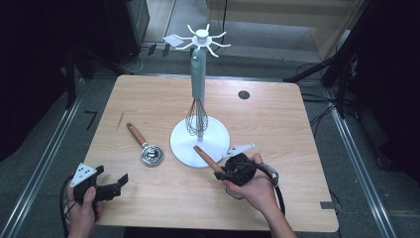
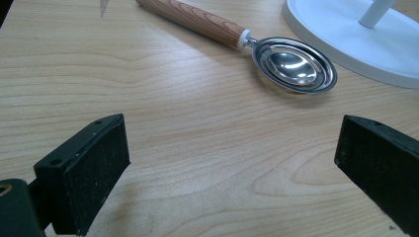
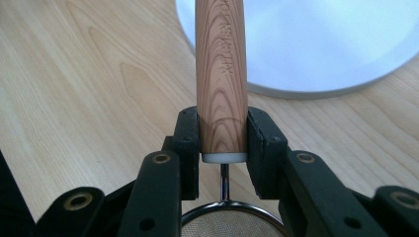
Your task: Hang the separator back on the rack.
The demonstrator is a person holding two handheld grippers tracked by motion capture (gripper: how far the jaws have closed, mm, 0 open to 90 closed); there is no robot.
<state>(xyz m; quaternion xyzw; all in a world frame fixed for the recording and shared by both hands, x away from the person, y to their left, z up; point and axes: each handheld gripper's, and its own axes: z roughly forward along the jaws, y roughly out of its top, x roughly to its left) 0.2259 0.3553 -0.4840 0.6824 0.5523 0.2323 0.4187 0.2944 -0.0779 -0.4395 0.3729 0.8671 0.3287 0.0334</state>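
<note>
We are gripping the strainer's wooden handle in the right gripper jaws; left gripper jaws are gaping wide. We should be keeping the handle squarely pinched while lifting toward the white rack.

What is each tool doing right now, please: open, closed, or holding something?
Left tool: open, holding nothing, above the table.
Right tool: closed on the wooden handle of a mesh strainer.

Strainer mesh bowl cut off by bottom edge; wooden handle tip cut by top edge.
</note>
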